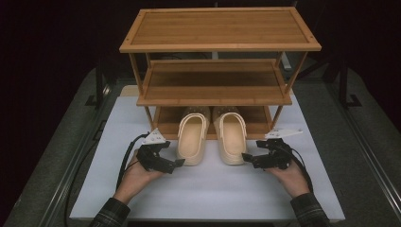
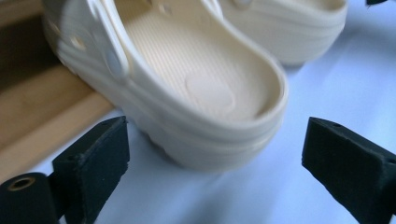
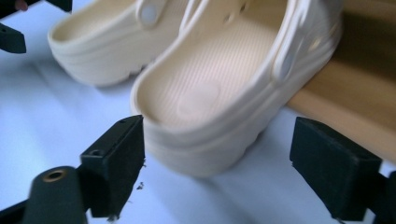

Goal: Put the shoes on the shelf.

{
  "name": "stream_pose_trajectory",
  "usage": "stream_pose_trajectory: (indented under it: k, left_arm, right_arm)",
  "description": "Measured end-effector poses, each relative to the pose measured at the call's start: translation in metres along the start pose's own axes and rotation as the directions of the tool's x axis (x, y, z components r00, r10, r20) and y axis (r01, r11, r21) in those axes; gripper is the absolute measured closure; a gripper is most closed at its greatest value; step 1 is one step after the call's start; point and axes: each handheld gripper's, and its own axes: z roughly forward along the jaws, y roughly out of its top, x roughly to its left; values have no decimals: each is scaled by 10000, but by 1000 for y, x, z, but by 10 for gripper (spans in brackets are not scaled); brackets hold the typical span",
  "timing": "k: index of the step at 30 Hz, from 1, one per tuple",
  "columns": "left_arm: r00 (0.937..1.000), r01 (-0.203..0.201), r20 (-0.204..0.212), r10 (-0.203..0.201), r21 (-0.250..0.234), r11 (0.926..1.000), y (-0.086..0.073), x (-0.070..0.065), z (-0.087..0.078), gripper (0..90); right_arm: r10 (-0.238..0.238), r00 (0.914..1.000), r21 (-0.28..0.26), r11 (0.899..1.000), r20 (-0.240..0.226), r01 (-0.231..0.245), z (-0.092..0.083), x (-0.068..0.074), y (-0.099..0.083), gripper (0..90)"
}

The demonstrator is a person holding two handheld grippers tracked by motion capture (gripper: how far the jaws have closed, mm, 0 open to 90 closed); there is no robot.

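Cream clogs: left clog (image 1: 193,138), right clog (image 1: 231,137), toes under wooden rack (image 1: 217,87), on white surface (image 1: 208,184) | left hand-held gripper (image 1: 176,162) wide, just beside left heel | right hand-held gripper (image 1: 247,157) wide, just beside right heel

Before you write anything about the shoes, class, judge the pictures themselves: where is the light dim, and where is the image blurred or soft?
High view: dark surroundings, light pooled on the white table and wooden rack. Left gripper view: left clog bright and slightly soft, rack edge blurred. Right gripper view: right clog fairly sharp at the heel, jaws soft-edged.
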Motion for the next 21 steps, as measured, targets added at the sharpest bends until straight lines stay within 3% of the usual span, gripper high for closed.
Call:
stream_pose_trajectory:
  k: [5, 8, 21]
  left_arm:
    - [9998, -196, 111, 191, 501, 9986, -5, -2, 16, 25]
    - [9997, -198, 166, 190, 492, 9986, -5, -2, 25, 25]
    - [9996, -172, 227, 163, 416, 9990, 9, -1, 51, 26]
  right_arm:
    - [-9, 9998, 581, 9983, -216, 21, 15, 1, -9, 145]
    - [-97, 9997, 782, 9969, -213, 113, 22, 1, -10, 145]
    - [-557, 9958, 855, 9944, -723, 619, 44, 13, 3, 148]
